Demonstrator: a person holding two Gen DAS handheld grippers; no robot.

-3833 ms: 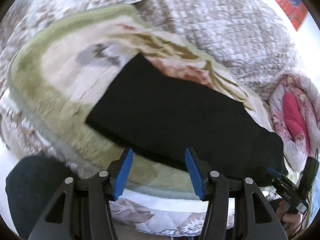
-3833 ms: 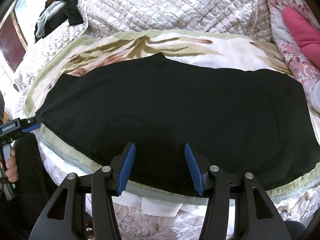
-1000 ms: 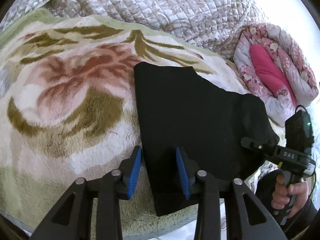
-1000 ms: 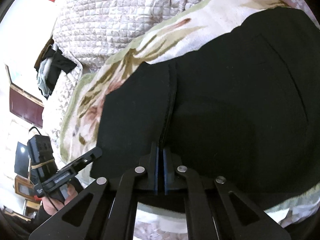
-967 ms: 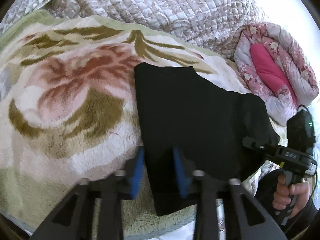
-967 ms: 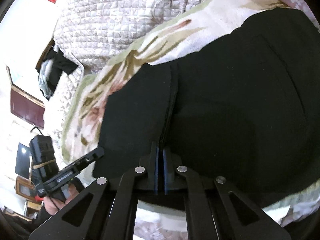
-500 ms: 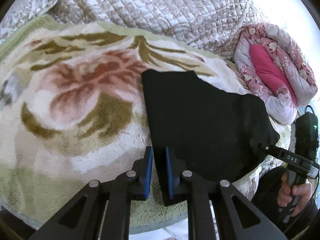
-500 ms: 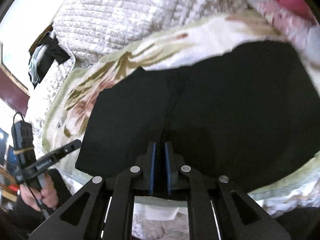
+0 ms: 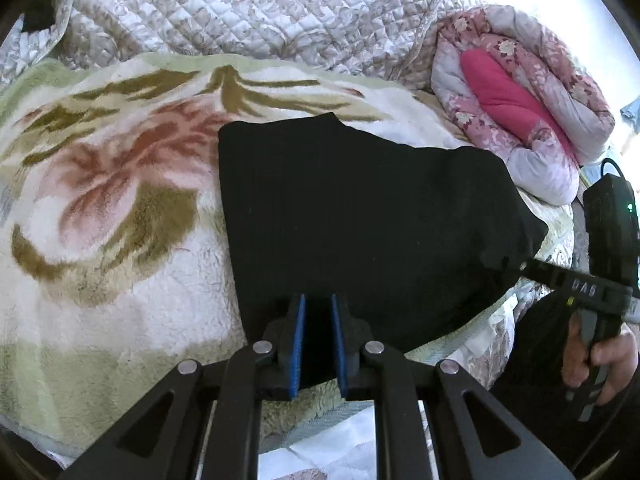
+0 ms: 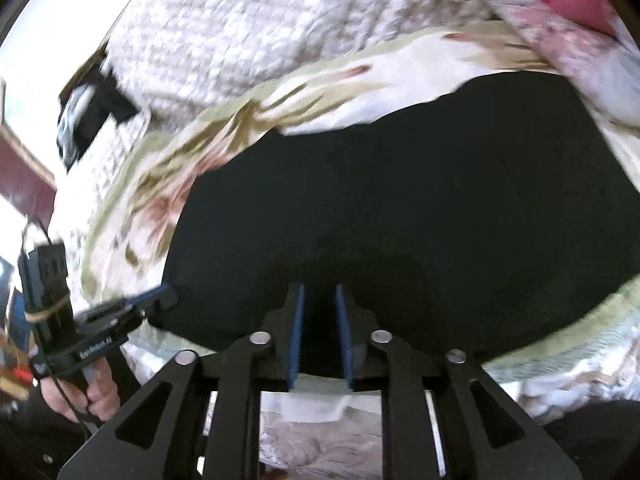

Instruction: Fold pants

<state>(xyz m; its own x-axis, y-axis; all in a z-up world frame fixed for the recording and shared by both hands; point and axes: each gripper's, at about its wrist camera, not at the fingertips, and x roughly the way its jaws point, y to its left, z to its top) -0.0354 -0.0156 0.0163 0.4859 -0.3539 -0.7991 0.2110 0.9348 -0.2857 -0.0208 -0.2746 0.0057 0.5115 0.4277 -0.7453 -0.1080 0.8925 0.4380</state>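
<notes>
On the floral fleece blanket (image 9: 120,208) covering the bed, the folded black fabric pants (image 9: 360,216) are lying while the left gripper (image 9: 318,340) and right gripper (image 10: 320,332), both narrowly parted at the near hem, are seemingly preparing another fold, needing a firm pinch.

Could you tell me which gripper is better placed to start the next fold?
Probably the left gripper: its jaws straddle the pants right at their near corner; the right gripper sits mid-edge.

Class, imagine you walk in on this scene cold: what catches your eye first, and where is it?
The black pants, folded into a dark slab on the flowered blanket, dominate both views. Next come the blue-padded left gripper and right gripper, each poised at the pants' near edge with jaws slightly apart. A pink quilt roll lies far right.
</notes>
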